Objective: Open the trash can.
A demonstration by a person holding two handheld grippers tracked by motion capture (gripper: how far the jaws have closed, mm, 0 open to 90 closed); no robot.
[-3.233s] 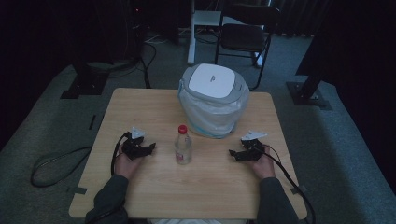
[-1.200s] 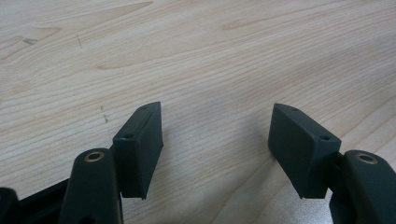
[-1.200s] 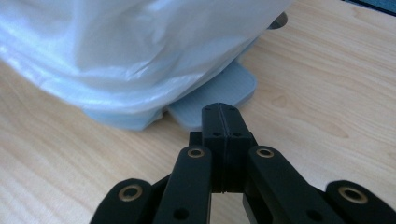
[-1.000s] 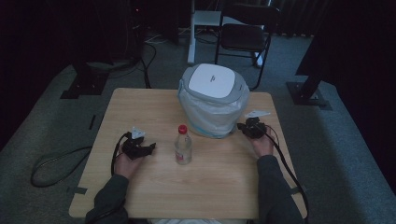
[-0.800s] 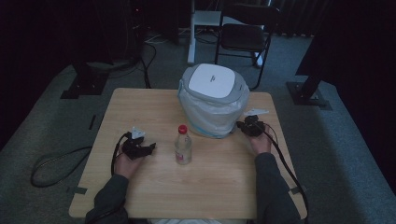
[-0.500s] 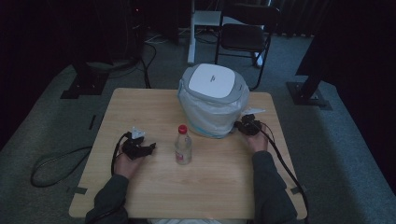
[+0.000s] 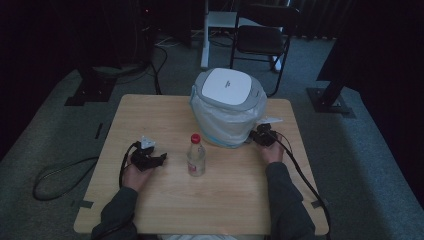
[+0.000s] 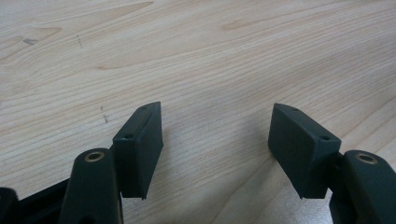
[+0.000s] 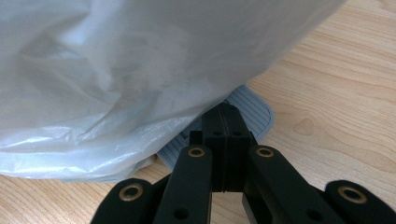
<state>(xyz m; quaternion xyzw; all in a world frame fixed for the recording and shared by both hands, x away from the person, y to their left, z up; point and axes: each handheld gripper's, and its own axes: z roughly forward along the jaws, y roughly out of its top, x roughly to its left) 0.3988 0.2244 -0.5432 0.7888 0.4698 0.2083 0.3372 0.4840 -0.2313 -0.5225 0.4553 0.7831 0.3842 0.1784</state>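
step: press bin pedal | right gripper (image 9: 224, 140) fingers together, tip over grey pedal (image 9: 254, 112) at bagged bin (image 7: 227, 107) base, table's far right | left gripper (image 8: 217, 149) fingers apart, empty | tip: push straight down, pedal centre, avoid plastic liner (image 9: 116, 79)

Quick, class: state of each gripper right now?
Left gripper: open, nothing between its jaws.
Right gripper: shut, empty, tips over the bin's grey pedal.
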